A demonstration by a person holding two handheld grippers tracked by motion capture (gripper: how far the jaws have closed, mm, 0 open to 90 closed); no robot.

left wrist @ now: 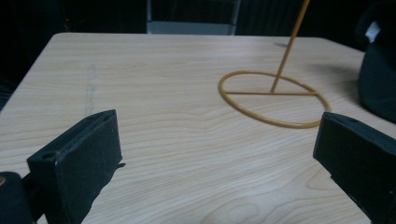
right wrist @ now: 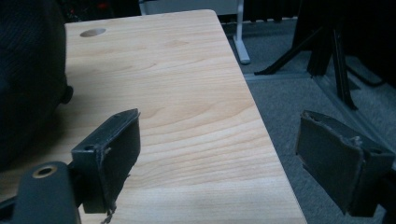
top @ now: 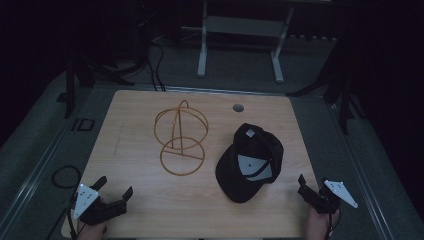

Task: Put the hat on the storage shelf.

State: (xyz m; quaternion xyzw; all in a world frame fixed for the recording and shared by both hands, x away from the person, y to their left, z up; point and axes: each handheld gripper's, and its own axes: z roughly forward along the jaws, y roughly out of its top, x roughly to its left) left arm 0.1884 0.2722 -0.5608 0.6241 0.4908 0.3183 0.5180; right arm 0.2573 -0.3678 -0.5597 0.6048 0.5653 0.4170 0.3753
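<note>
Black cap (top: pixel 250 162), white labels, writing unreadable

A light wooden table (top: pixel 140 210) takes up the middle of the high view, with a small round hole (top: pixel 238 107) near its far edge. Behind it, at the upper centre, a white-legged frame (top: pixel 201 55) stands on grey carpet (top: pixel 240 75). Black cables (top: pixel 156 67) trail at the upper left (one loop (top: pixel 65 176) lies at the lower left). Dark stand legs (top: pixel 345 100) rise at the right.
</note>
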